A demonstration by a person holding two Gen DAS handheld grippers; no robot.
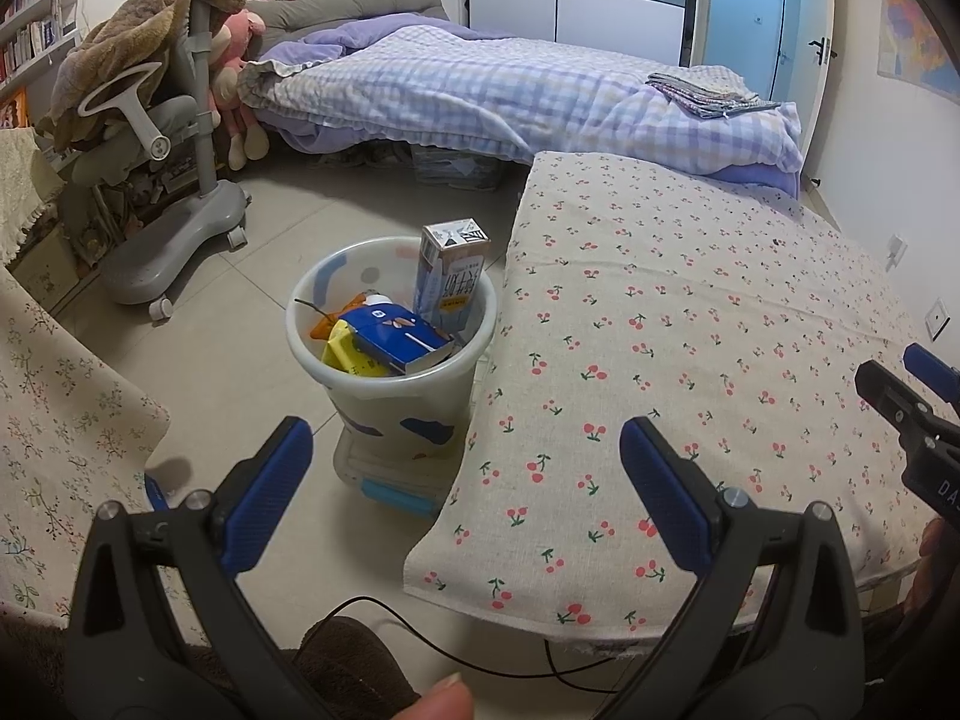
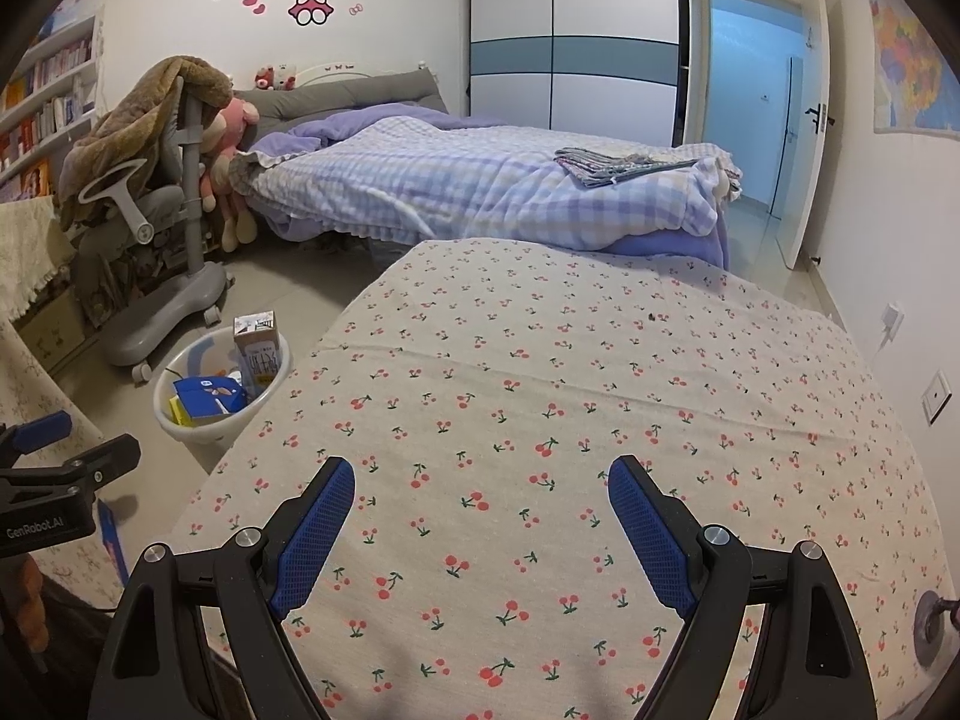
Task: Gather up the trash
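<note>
A white trash bin [image 1: 312, 354] stands on the floor against the left side of a table with a cherry-print cloth [image 1: 690, 360]. It holds a blue carton [image 1: 390, 339], a yellow packet [image 1: 348, 354] and an upright milk carton [image 1: 453, 276]. My left gripper [image 1: 465, 441] is open and empty, above the floor near the bin and the table's near left corner. My right gripper [image 2: 480, 480] is open and empty over the cloth [image 2: 570, 390]. The bin also shows in the right wrist view [image 2: 198, 429], with the milk carton [image 2: 258, 354]. The right gripper shows at the left wrist view's right edge [image 1: 906, 396].
A grey wheeled chair [image 1: 180, 222] draped with a brown blanket stands left of the bin. A bed with a checked quilt [image 1: 510, 96] lies behind. A floral cloth [image 1: 54, 420] hangs at the near left. A black cable [image 1: 480, 654] runs under the table edge. An open door [image 2: 804, 138] is at the far right.
</note>
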